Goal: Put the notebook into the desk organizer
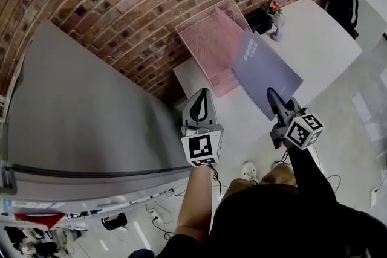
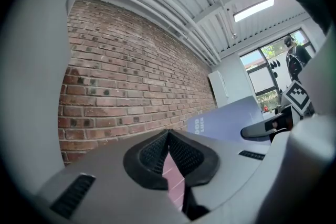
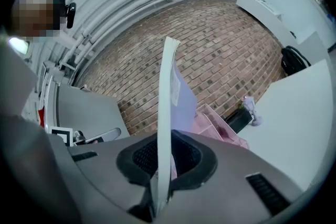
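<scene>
Two grippers are hovering at the near side of the white table (image 1: 320,39). The right gripper (image 1: 273,96) is pinching the notebook (image 1: 263,69) by its near end, so the notebook is reaching out beyond the jaws, lifted over the table. Its long axis is running from near right to far left, with the far end pointing at the pink desk organizer (image 1: 211,39) (whether they touch, I cannot tell). The left gripper (image 1: 199,103), just left of the notebook, is hanging with its jaws pressed together on nothing.
</scene>
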{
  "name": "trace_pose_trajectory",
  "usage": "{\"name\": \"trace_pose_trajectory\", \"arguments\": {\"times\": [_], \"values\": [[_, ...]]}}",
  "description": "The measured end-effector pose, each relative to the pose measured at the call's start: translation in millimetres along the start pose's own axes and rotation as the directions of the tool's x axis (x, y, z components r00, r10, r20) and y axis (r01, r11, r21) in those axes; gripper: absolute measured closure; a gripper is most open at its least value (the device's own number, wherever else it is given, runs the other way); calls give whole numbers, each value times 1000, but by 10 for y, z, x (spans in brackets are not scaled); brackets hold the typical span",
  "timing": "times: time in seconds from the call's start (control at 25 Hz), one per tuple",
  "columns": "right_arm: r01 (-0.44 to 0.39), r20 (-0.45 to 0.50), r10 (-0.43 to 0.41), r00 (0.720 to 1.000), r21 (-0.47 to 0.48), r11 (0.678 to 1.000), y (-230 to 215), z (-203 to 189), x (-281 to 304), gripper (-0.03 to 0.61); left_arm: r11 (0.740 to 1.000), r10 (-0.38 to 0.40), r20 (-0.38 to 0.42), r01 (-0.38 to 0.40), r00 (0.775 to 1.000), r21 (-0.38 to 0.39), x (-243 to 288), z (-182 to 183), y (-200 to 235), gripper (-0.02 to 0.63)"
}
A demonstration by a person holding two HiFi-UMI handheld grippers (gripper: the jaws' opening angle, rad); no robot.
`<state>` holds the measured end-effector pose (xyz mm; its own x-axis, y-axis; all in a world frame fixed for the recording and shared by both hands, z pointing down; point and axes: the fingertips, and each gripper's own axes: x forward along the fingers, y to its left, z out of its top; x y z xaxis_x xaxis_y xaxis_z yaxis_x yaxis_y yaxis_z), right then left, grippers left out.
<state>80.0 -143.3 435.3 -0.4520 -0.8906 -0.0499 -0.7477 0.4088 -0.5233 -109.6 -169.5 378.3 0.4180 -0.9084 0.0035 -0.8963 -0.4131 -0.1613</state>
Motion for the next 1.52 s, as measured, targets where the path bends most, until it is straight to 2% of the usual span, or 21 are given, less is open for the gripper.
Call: {"name": "trace_pose_trajectory", "arguments": {"times": [0.12,0.28,0.48,0.64,0.72,0.88,1.08,1.28,1.52], "values": [[11,6,-12,1000,113,994,-72,-114,-45,531,1000,-14,6,14,1000,3,21,-7,42,600],[26,7,-28,1000,260,965,-188,-273,-89,531,1000,-21,0,21,1000,-6,17,-41,106,600],[29,49,-55,997,431,902,-303,-403,-99,531,999,-42,-12,42,999,-2,-3,-77,129,600],[-38,119,-24,993,496,867,-319,-386,-66,531,999,-45,-21,45,999,11,0,-97,148,600],[-41,138,-42,990,550,834,-387,-439,-80,531,999,-48,-21,48,999,16,9,-91,152,600],[-64,175,-77,982,682,729,-449,-553,-98,531,998,-55,-22,56,998,24,36,-81,134,600],[-112,199,-54,979,735,669,-386,-628,10,529,998,-60,-26,60,998,22,79,-104,158,600],[-180,238,-2,971,740,647,-293,-593,128,529,998,-59,-27,59,998,25,121,-120,186,600],[-245,296,22,955,743,622,-245,-533,216,527,998,-62,-24,63,998,28,132,-124,202,600]]}}
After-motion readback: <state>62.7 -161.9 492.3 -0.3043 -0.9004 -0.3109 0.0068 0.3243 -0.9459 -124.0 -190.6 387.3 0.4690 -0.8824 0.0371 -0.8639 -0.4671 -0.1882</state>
